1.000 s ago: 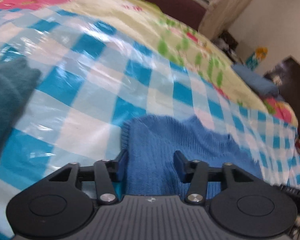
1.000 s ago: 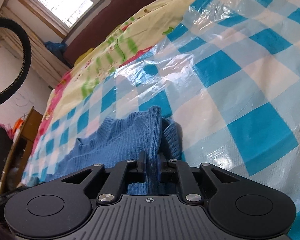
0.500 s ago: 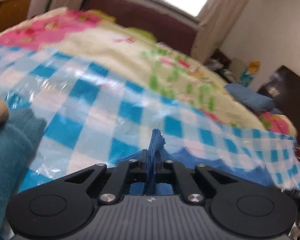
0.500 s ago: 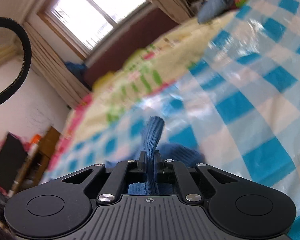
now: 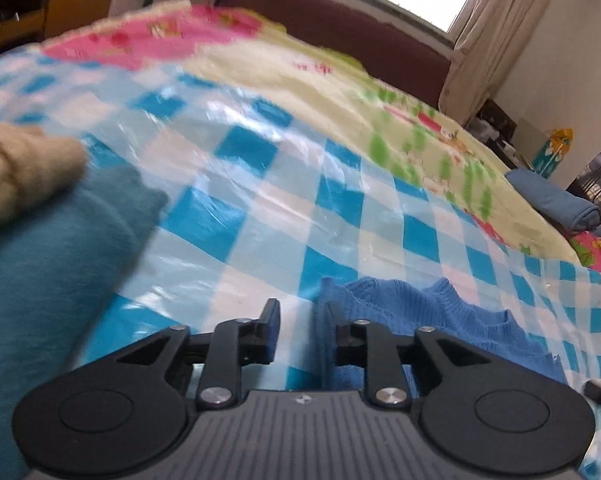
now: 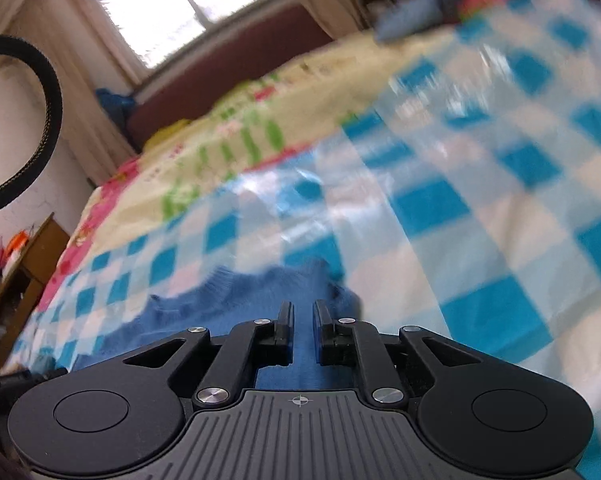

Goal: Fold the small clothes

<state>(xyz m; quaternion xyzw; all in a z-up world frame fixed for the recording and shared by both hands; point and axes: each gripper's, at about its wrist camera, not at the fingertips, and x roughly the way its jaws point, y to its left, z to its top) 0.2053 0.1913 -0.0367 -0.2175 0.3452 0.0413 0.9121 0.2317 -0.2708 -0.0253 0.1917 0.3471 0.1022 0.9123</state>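
On checked plastic sheet [image 5: 236,216], blue knit [image 5: 420,312] edge — both hand-held grippers opening.

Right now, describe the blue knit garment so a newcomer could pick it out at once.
Start at the bed, where a blue-and-white checked plastic sheet covers the near end. The blue knit sweater lies on that sheet right in front of both grippers. Its bright blue ribbed knit sets it apart from the smoother teal garment and the beige piece nearby.
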